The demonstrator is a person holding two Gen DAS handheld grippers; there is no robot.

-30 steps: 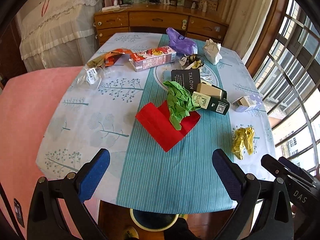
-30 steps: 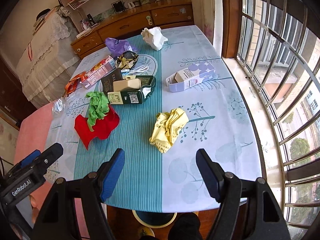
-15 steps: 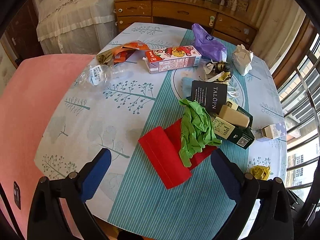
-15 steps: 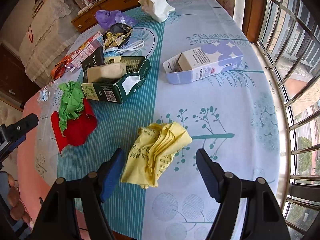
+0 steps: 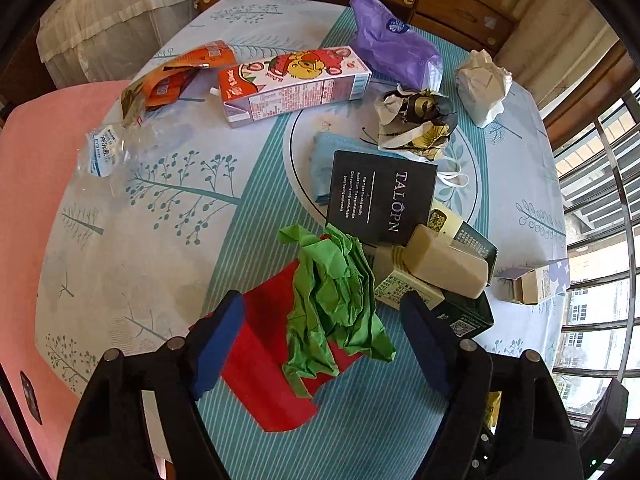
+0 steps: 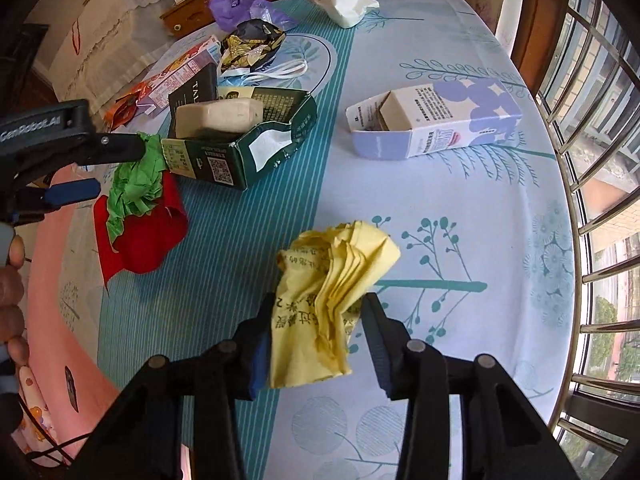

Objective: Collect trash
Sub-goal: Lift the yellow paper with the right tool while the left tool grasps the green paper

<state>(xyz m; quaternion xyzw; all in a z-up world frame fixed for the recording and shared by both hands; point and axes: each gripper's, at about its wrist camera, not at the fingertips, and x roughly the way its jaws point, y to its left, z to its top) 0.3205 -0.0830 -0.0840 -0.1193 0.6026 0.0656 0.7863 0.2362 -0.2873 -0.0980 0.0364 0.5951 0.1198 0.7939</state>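
Note:
A crumpled yellow paper (image 6: 332, 300) lies on the tablecloth and sits between the fingers of my right gripper (image 6: 318, 342). The jaws are closing, and both pads touch the paper, which is bunched into folds. A crumpled green paper (image 5: 336, 300) rests on a red sheet (image 5: 264, 364). My left gripper (image 5: 320, 336) points down over them. Its jaws are closing with both papers between them, but the pads stand clear of the green paper. The right wrist view shows the left gripper (image 6: 120, 168) beside the green paper (image 6: 136, 184).
Further back lie a strawberry carton (image 5: 292, 84), purple bag (image 5: 392, 48), white paper wad (image 5: 484, 88), black card (image 5: 384, 196) and a green box holding a beige block (image 6: 240, 144). A purple-white carton (image 6: 436, 120) lies right. Window bars (image 6: 592, 128) flank the table.
Both grippers have come down closer to the table. The left one moved over the green and red papers and narrowed. The right one closed in on the yellow paper, which is now bunched.

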